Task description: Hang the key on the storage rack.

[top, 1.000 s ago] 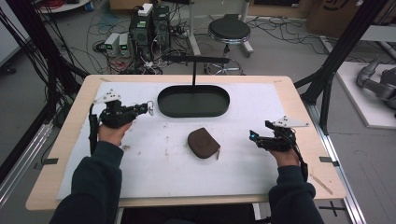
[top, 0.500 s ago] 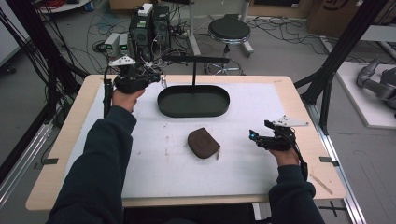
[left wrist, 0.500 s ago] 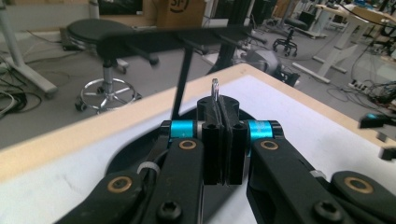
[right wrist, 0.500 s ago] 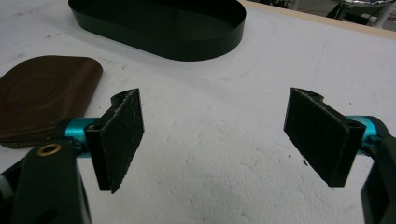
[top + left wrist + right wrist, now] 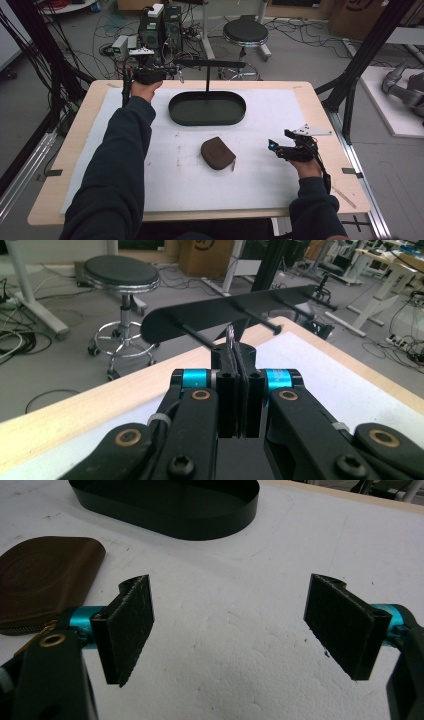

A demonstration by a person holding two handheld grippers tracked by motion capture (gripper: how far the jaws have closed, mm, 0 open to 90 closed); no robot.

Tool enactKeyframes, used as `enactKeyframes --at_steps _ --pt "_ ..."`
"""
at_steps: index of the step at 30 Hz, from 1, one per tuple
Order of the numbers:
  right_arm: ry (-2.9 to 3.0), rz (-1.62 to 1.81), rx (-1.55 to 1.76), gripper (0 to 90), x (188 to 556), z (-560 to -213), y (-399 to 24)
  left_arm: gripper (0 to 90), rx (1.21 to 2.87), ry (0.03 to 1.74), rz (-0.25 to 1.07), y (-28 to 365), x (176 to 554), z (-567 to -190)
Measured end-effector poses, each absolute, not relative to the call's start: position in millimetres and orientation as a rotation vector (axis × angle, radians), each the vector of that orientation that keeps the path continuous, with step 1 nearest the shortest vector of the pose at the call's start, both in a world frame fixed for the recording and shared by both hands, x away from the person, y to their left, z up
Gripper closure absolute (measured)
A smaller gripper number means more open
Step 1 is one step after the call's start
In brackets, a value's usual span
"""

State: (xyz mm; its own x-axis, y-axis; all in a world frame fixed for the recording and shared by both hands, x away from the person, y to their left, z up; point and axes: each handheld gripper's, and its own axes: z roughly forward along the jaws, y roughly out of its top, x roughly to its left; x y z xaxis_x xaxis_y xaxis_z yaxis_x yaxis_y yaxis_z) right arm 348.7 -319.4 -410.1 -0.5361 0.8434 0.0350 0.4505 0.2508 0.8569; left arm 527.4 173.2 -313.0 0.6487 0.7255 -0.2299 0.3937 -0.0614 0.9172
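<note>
A black stand has an oval tray base (image 5: 207, 119) and a pole carrying a horizontal bar (image 5: 207, 63) with pegs (image 5: 225, 315). My left gripper (image 5: 172, 74) is held up at the bar's left end, level with it. Its jaws (image 5: 235, 352) are shut on a small thin metal piece (image 5: 232, 334) that pokes up between the pads, just short of a peg. A brown zip pouch (image 5: 217, 152) (image 5: 45, 575) lies flat in front of the tray (image 5: 170, 527). My right gripper (image 5: 274, 146) (image 5: 230, 625) rests low on the mat right of the pouch, open and holding nothing.
A white mat (image 5: 165, 180) covers the wooden table. Behind the far edge stand a round stool (image 5: 245, 32) (image 5: 120, 272), computer boxes (image 5: 160, 25) and loose cables. Black frame posts (image 5: 365, 55) rise at the right.
My left arm has reached from the table's left side forward and up to the bar's left end, jaws staying shut. The right gripper has stayed where it was, open.
</note>
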Motion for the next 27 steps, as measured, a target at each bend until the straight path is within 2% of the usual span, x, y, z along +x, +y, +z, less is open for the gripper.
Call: enactKeyframes --at_steps 8,14,15,18,19,20,24,27 --pt "2.105 1.205 1.167 20.3 349 -411 -317 87.8 1.680 0.955 0.376 168 533 -319" --pt "2.108 1.204 1.168 20.3 349 -411 -316 86.6 1.720 1.039 0.449 163 535 -324" --pt "2.108 1.205 1.169 20.3 348 -411 -316 83.9 1.719 1.048 0.457 164 533 -325" --pt "2.107 1.211 1.170 20.2 349 -411 -316 64.4 1.708 1.070 0.468 171 525 -327" --pt "2.107 1.211 1.170 20.2 349 -411 -316 60.8 1.695 1.072 0.476 174 521 -328" --pt "2.108 1.213 1.171 20.3 349 -411 -316 60.8 1.680 1.074 0.480 177 516 -328" --pt "2.113 1.212 1.157 20.3 350 -411 -314 45.2 1.623 1.029 0.488 190 492 -332" --pt "2.123 1.207 1.144 20.3 350 -411 -311 24.6 1.574 1.004 0.508 198 471 -336"
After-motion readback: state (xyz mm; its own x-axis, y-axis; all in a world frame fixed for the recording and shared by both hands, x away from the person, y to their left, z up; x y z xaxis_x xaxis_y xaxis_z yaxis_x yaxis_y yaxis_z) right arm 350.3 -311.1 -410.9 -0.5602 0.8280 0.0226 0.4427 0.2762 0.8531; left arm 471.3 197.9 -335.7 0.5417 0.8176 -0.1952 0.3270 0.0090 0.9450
